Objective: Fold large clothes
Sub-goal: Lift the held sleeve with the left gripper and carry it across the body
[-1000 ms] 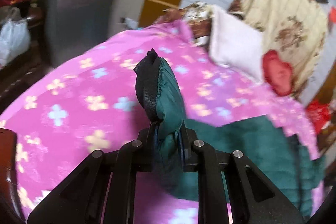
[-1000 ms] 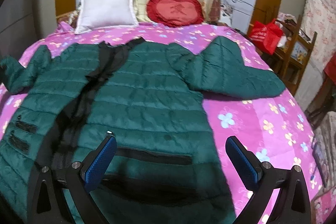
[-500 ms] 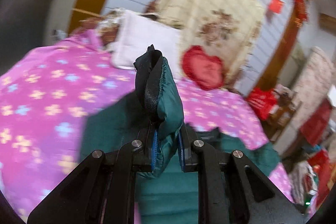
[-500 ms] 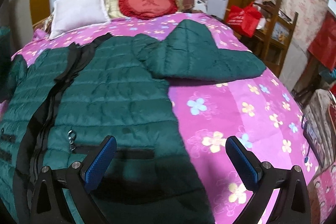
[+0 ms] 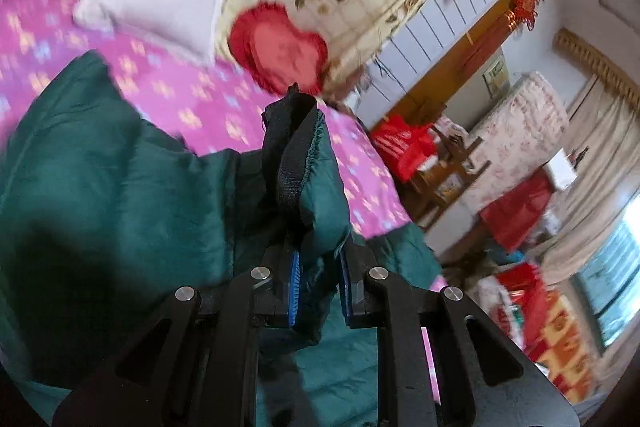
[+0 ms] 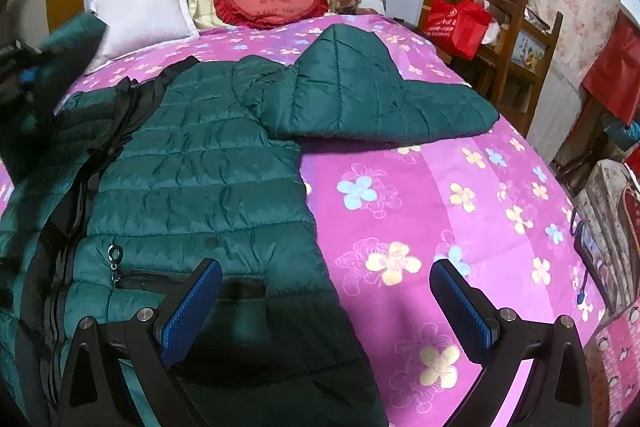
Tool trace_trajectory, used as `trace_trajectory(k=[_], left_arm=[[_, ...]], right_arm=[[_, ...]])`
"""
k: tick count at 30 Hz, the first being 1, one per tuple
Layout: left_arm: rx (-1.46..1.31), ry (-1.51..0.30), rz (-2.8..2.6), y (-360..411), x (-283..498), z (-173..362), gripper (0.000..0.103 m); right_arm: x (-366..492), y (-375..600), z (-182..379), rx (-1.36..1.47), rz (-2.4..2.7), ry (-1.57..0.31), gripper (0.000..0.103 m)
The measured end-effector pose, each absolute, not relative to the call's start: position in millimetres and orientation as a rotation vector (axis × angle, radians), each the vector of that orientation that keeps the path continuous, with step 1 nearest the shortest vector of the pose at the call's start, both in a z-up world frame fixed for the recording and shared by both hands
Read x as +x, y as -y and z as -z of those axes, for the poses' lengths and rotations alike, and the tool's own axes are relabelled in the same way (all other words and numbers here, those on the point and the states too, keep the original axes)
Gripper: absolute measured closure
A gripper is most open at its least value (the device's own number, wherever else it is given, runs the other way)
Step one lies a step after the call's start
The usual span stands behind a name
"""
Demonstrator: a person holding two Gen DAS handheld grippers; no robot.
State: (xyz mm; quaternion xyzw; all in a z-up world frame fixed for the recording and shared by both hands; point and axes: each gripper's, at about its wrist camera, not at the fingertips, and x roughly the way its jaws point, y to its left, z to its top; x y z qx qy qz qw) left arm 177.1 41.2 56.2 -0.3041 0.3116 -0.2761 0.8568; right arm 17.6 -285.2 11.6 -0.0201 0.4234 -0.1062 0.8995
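Jacket (image 6: 200, 163), big green quilted one, lies spread face-up across the pink flowered bedspread (image 6: 460, 227), collar toward the white pillow (image 6: 140, 11) and the red heart cushion (image 6: 268, 1) at the head. The far sleeve (image 6: 380, 99) lies flat, angled off the jacket's shoulder toward the red bag (image 6: 456, 23). The other sleeve's cuff (image 5: 296, 163) is in my left gripper (image 5: 318, 287), clenched on the cloth, black lining showing at the top, lifted above the jacket's body. My right gripper (image 6: 326, 301) hangs released over the jacket's hem, jaws wide, nothing between them, just beside the zipped pocket (image 6: 176, 279). As I read it, this is the sleeve fold: I'd carry the cuff across the jacket's chest, low and level so the sleeve lies smooth, let go only once it rests flat, and use the right to pin the body if it drags.
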Motion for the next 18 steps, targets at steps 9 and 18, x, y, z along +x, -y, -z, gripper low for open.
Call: trace_trajectory(k=[9, 18], left_arm=[[-0.543, -0.711, 0.537, 2, 190, -30, 0.068], [-0.671, -0.765, 0.504, -33, 180, -8, 0.04]], right_arm=[[18, 297, -7, -0.032, 0.227, -0.899, 0.0], [21, 295, -7, -0.013, 0.234, -0.9, 0.0]])
